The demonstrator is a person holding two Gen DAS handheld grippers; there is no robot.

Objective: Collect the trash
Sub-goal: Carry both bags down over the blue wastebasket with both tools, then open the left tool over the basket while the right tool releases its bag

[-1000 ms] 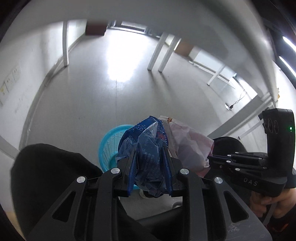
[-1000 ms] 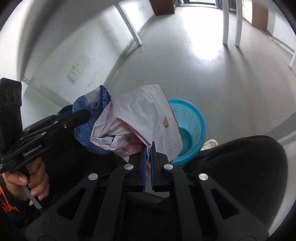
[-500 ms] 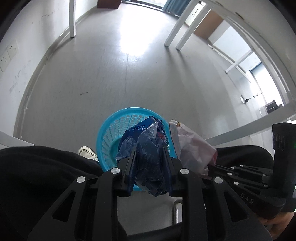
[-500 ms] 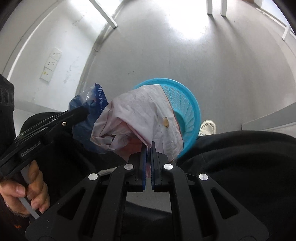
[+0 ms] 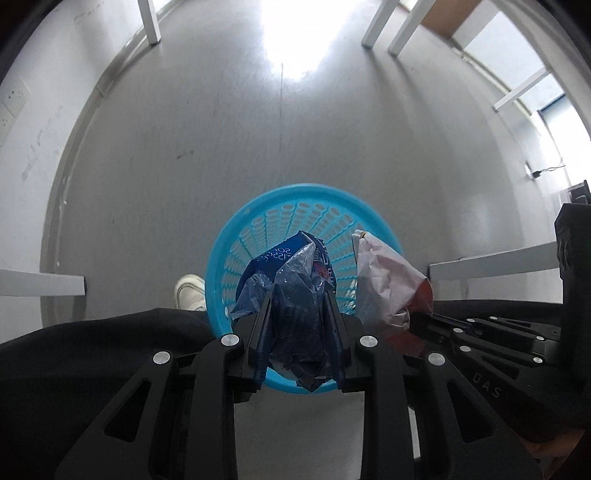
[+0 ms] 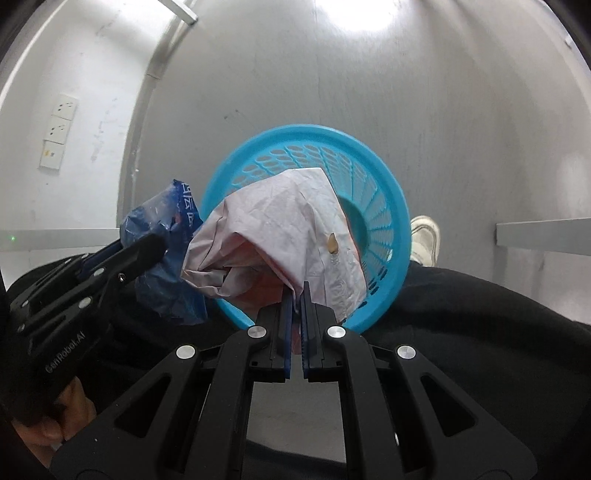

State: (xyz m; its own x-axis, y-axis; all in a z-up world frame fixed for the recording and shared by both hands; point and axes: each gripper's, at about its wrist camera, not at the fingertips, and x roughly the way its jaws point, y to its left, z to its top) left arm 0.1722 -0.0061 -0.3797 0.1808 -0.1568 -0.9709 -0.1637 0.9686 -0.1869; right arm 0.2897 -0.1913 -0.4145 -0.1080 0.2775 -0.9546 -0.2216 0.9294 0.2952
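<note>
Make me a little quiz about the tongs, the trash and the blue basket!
1. True or false: the left tongs are empty.
2. What do the right tongs pinch? A) a shoe B) a white-and-red wrapper C) a cup
3. Fill in: under both pieces of trash sits a blue ____.

Key
1. False: they squeeze a crumpled blue wrapper.
2. B: the white-and-red wrapper.
3. Basket, standing on the floor, with no trash seen inside yet.

Grey floor [image 5: 184,155], white wall [image 6: 74,74], table legs [image 5: 376,26]
</note>
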